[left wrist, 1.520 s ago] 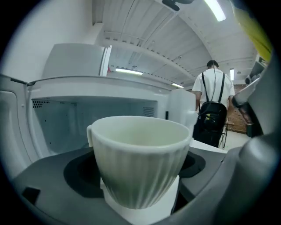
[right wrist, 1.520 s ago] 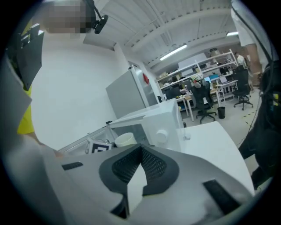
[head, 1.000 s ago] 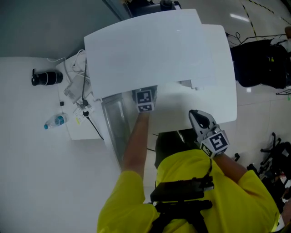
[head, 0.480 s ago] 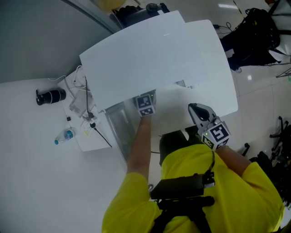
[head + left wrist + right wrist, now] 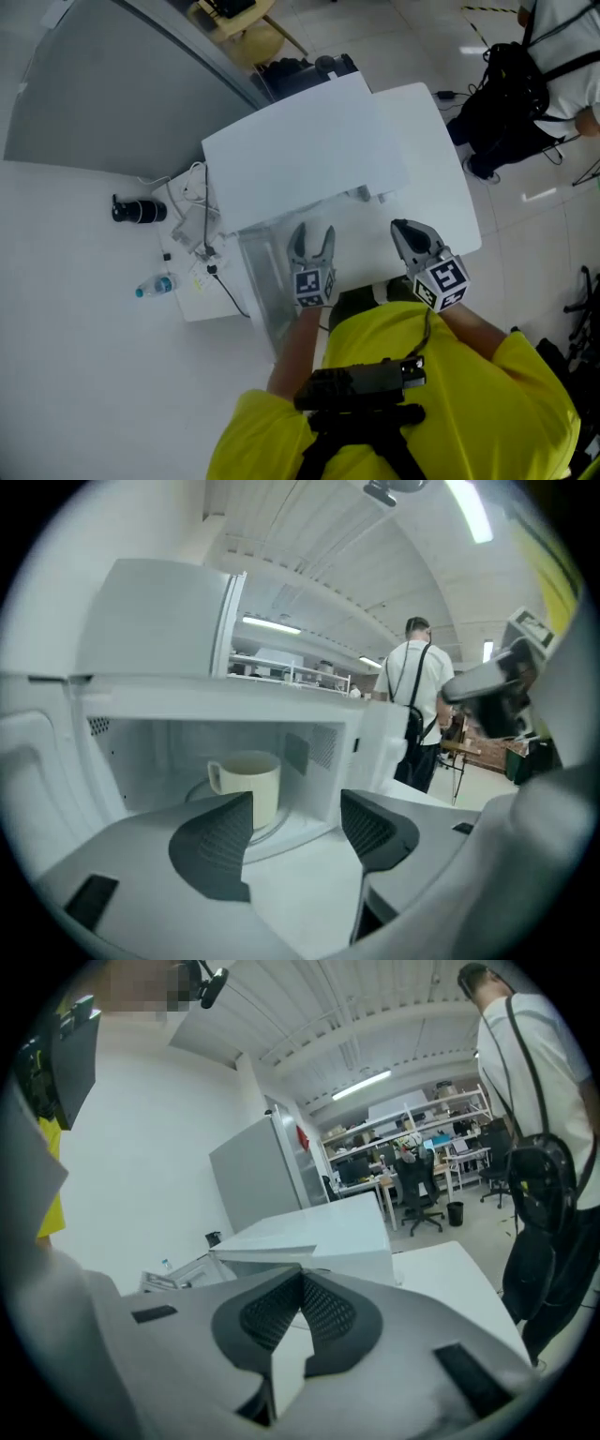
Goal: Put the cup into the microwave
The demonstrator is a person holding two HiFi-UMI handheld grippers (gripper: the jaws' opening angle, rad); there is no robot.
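Note:
A cream cup (image 5: pixel 249 784) stands upright on the turntable inside the open white microwave (image 5: pixel 300 159); the head view hides it under the microwave's top. My left gripper (image 5: pixel 314 236) (image 5: pixel 295 808) is just outside the opening, in front of the cup. Its jaws are apart and closing, with nothing between them. The microwave door (image 5: pixel 265 278) hangs open to the left. My right gripper (image 5: pixel 406 231) (image 5: pixel 302 1279) is shut and empty, held over the table to the right of the opening.
The microwave sits on a white table (image 5: pixel 441 178). A power strip with cables (image 5: pixel 195 228), a water bottle (image 5: pixel 154 287) and a black cylinder (image 5: pixel 137 211) lie at the left. A person in a white shirt (image 5: pixel 562 37) stands at the far right beside a black bag (image 5: pixel 502 98).
My left gripper has drawn back out of the microwave toward me and its jaws now show. The right gripper has risen a little.

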